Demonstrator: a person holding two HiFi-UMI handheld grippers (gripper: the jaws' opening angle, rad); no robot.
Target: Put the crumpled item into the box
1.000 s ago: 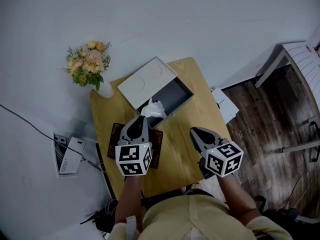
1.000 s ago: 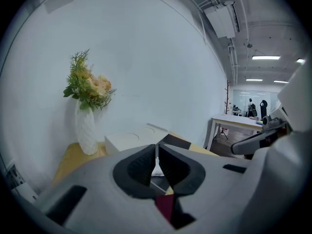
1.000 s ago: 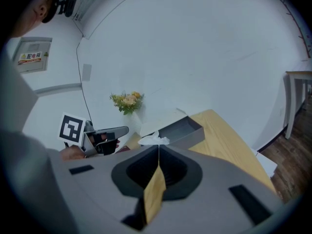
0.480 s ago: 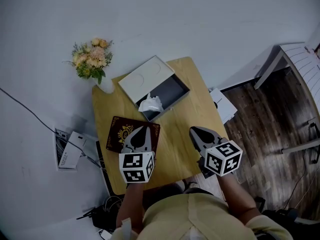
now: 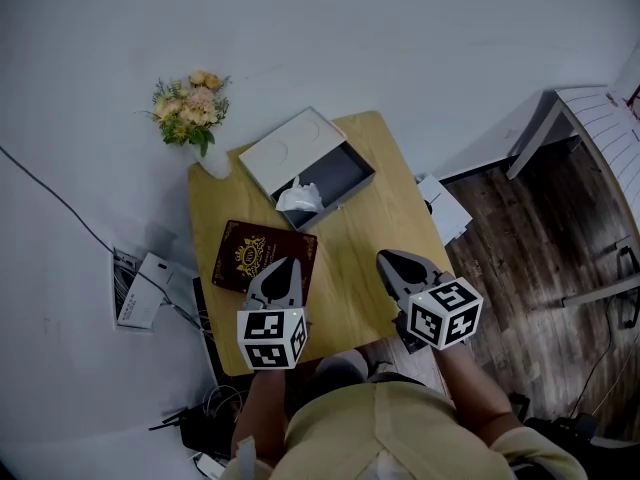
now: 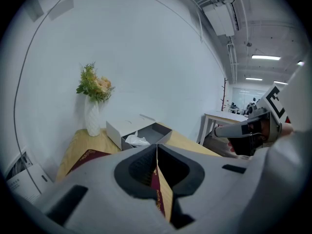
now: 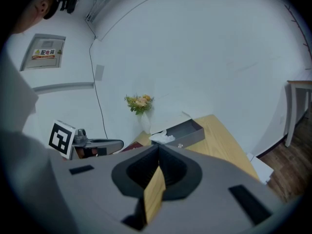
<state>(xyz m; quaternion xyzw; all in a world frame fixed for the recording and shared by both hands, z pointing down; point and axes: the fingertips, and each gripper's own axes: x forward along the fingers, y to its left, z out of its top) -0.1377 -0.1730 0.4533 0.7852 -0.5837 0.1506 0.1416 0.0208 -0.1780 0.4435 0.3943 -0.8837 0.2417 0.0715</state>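
A crumpled white paper (image 5: 299,199) lies inside the open grey box (image 5: 345,174) at the far side of the small wooden table (image 5: 360,248); the box's white lid (image 5: 285,152) rests against its left side. The paper (image 6: 136,140) and box (image 6: 157,132) also show in the left gripper view, and the paper (image 7: 162,138) in the box (image 7: 187,130) in the right gripper view. My left gripper (image 5: 277,274) is shut and empty, hovering over the near edge of the table. My right gripper (image 5: 396,266) is shut and empty at the near right.
A dark red booklet (image 5: 261,254) lies on the table's left part, just ahead of my left gripper. A white vase of flowers (image 5: 198,118) stands at the far left corner. Cables and a white carton (image 5: 141,298) lie on the floor to the left. A white desk (image 5: 590,118) stands at the right.
My left gripper has drawn back from the box toward me. The crumpled paper stayed in the box. The right gripper has hardly moved.
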